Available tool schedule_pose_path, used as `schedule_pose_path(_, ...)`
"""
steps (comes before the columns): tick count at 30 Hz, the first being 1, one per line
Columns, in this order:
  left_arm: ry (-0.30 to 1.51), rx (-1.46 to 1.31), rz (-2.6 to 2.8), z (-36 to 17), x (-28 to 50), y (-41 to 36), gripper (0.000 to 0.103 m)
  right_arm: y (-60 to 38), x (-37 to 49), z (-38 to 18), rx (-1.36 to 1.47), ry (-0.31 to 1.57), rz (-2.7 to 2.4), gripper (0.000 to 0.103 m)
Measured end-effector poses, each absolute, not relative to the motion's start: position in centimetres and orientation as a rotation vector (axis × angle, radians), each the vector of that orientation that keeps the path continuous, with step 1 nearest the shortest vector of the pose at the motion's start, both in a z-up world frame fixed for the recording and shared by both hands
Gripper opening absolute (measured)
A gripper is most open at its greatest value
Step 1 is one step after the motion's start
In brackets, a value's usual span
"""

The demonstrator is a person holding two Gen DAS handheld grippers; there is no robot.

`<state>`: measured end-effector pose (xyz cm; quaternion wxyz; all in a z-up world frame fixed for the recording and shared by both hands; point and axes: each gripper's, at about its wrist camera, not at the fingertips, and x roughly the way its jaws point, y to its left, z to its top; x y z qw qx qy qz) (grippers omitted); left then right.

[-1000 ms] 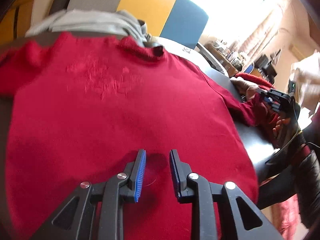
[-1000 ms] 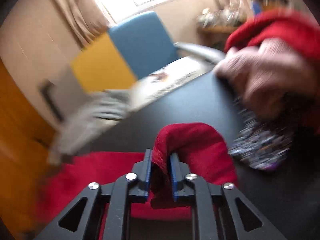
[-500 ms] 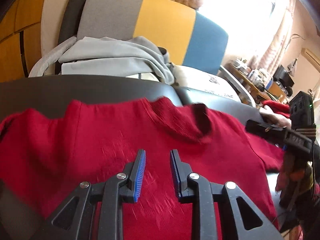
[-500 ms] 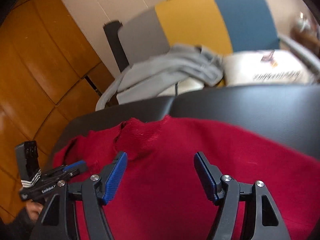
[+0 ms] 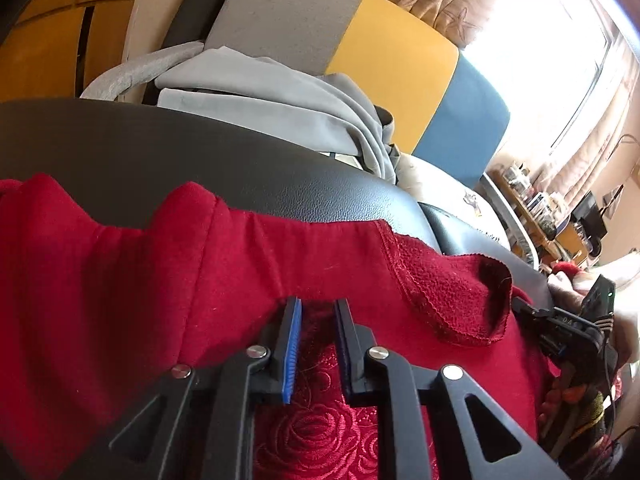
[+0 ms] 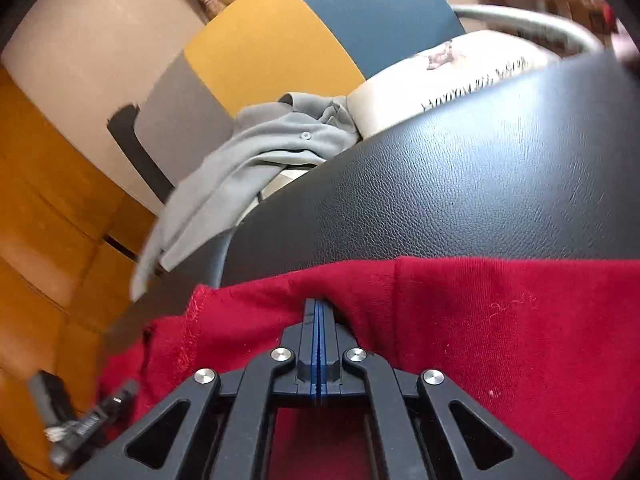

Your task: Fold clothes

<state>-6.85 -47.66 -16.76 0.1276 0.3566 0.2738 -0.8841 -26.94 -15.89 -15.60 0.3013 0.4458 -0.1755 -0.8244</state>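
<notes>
With the red sweater (image 5: 120, 280) spread across the dark bench (image 5: 200, 168) and filling the lower half of both wrist views, shown at the start of a fold. Left gripper (image 5: 316, 312) at lower centre of the left view, jaws slightly apart with a fold of red cloth rising between them; whether the cloth is truly pinched cannot be told. Right gripper (image 6: 319, 312) at lower centre of the right view, blue pads pressed flat together at the sweater's far edge (image 6: 360, 276), apparently nipping a thin layer of the knit, though the cloth between the pads is hidden. Neck opening (image 5: 460, 300) at right of centre in the left view, between the two tools; right gripper also visible at the far right edge of that view (image 5: 560, 328), left gripper at lower left of the right view (image 6: 88, 428). Long axis of the held edge running left to right across both frames, parallel to the bench's far rim. Both tools equally placed on that edge, so probably a two-handed lift and draw toward the bottom of the frame. Grey garment (image 6: 248, 160) draped on the chair (image 5: 380, 60) beyond the bench, in the upper half of each view.
</notes>
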Motion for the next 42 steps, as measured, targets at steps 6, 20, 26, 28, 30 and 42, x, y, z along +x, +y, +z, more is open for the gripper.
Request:
schedule_pose_path(6,0.711,1.060,-2.551,-15.2,-7.0,-46.5,0.023,-15.6,-26.1,-14.3,1.186,-0.444,-2.181,0.005)
schedule_pose_path(20,0.666,1.162,-2.645,-14.7,0.7,-38.2,0.027,4.7,-15.2,-12.8,1.189,-0.556,-2.303,0.063)
schedule_pose_path(26,0.735,1.125,-2.631,-15.4,1.8,-38.5,0.027,11.7,-11.8,-12.9,1.286,-0.544,-2.337,0.069)
schedule_pose_path(28,0.762,1.115,-2.626,-15.5,1.9,-38.6,0.027,12.4,-10.8,-13.3,1.292,-0.557,-2.271,0.071)
schedule_pose_path(30,0.750,1.113,-2.629,-15.5,1.9,-38.5,0.027,12.3,-10.8,-13.2,1.268,-0.506,-2.309,0.073)
schedule_pose_path(42,0.778,1.099,-2.639,-15.7,2.3,-38.7,0.027,23.4,-16.6,-12.6,1.169,-0.803,-2.782,0.069)
